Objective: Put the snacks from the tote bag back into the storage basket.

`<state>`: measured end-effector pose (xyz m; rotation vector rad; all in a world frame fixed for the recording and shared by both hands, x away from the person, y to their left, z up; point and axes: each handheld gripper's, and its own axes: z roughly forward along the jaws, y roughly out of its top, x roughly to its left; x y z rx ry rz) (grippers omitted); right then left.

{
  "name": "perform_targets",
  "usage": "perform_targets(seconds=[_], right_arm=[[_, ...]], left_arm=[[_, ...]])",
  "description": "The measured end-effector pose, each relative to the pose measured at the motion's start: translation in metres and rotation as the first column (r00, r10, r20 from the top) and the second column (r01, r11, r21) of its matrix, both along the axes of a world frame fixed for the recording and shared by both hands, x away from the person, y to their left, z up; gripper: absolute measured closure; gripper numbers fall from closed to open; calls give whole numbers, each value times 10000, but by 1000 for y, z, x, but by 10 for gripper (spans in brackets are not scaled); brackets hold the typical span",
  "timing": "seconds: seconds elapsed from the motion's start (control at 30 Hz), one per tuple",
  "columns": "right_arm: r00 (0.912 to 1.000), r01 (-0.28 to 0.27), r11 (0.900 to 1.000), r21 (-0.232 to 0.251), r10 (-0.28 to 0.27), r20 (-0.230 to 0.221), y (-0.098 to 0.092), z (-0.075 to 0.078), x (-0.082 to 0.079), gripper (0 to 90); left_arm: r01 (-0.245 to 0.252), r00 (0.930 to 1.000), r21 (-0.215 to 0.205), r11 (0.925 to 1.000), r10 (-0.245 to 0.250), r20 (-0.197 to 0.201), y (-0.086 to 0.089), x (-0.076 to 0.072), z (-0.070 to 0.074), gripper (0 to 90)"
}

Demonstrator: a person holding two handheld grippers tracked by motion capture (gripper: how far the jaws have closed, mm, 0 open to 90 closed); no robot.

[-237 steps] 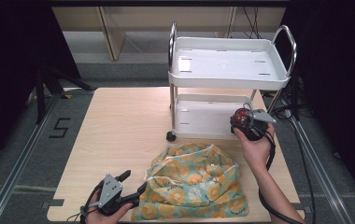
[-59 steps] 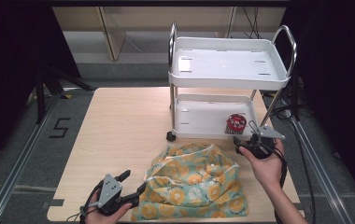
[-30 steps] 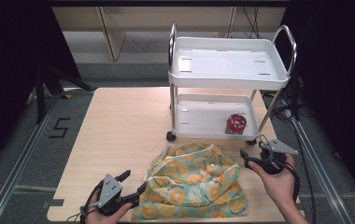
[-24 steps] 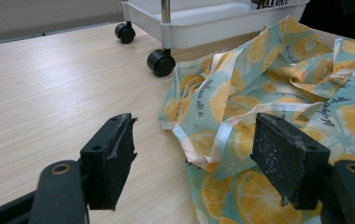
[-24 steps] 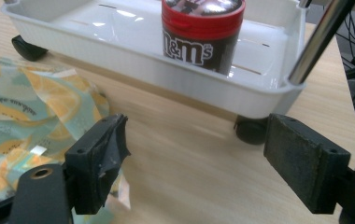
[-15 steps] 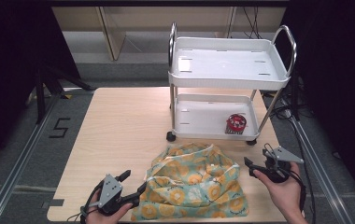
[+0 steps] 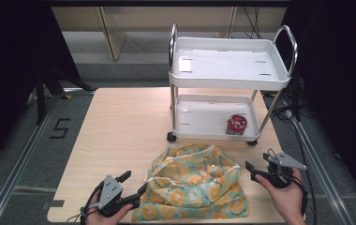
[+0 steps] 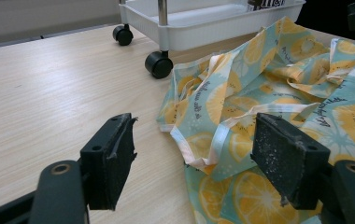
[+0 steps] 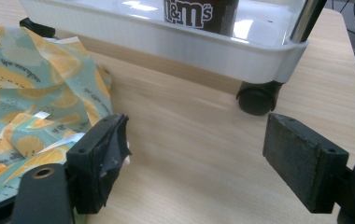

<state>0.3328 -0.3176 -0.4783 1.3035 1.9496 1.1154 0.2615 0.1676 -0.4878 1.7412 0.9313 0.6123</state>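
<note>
A teal cloth bag point(image 7: 197, 187) printed with orange citrus slices lies crumpled at the table's front middle. A red-lidded M&M's can point(image 7: 236, 125) stands on the lower shelf of the white two-shelf cart point(image 7: 230, 82). My left gripper point(image 7: 134, 183) is open at the bag's left edge; in the left gripper view point(image 8: 194, 154) the bag's hem point(image 8: 222, 135) lies just ahead of the jaws. My right gripper point(image 7: 258, 161) is open to the right of the bag, holding nothing. In the right gripper view point(image 9: 199, 154) it faces the can point(image 9: 199, 14) and the bag point(image 9: 31, 93).
The cart stands on black casters point(image 9: 255, 98) at the back right of the wooden table point(image 7: 120, 126), its top shelf point(image 7: 230, 61) bare. Dark floor with a rail point(image 7: 21, 159) runs along the left. Cables point(image 7: 288, 101) hang to the right of the cart.
The right gripper held the can by the cart, let it go on the lower shelf, then drew back open to the table's front right. The left gripper stayed put.
</note>
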Motion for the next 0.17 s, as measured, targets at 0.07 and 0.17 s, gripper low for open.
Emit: perform_targets(seconds=[0.07,0.17], right_arm=[[10000,16,9999,-100,-16,75,-1,-1,-1,227],[10000,18,10000,-76,-17,92,-2,-3,-2,226]], left_arm=[[97,9999,45,9999,-97,57,0,0,0,289],[146,9998,-9,9999,-146,114,0,1,1,290]])
